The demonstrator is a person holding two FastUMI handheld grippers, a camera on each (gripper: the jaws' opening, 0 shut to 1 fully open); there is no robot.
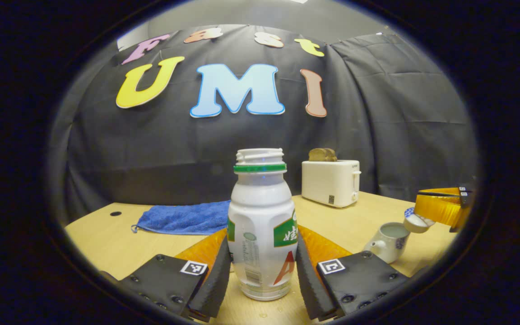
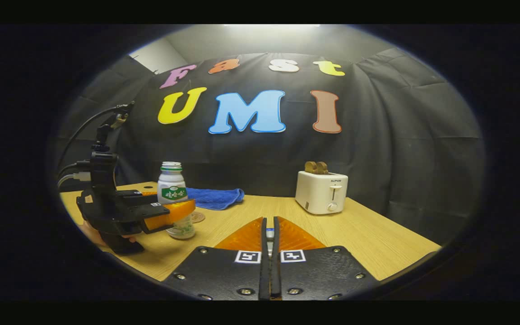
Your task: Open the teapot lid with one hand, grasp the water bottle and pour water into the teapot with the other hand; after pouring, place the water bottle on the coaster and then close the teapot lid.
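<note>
One capless water bottle (image 1: 261, 225) stands upright on the desk (image 1: 106, 243), between the two fingers of the left tongs (image 1: 262, 275). The fingers sit close on either side of the bottle's lower body, slightly spread, and whether they press on it cannot be told. In the right gripper view the same bottle (image 2: 173, 194) stands with the left tongs (image 2: 169, 214) around it and part of a hand under the tool; just behind the bottle's base lies one small round coaster (image 2: 197, 217).

To the right of the bottle, in the left gripper view, one white teapot (image 1: 388, 241) sits on the desk with its mouth uncovered. The right tongs (image 1: 424, 216) hang just above and right of the teapot, holding its one lid (image 1: 415, 222) tilted at the rim's edge. In the right gripper view the right tongs (image 2: 269, 239) are nearly closed, with a small piece of the lid between the tips.

Behind the bottle lies one blue towel (image 1: 183, 218). Behind the teapot stands one white toaster (image 1: 331, 182) with bread (image 1: 322, 155) in its slots.
</note>
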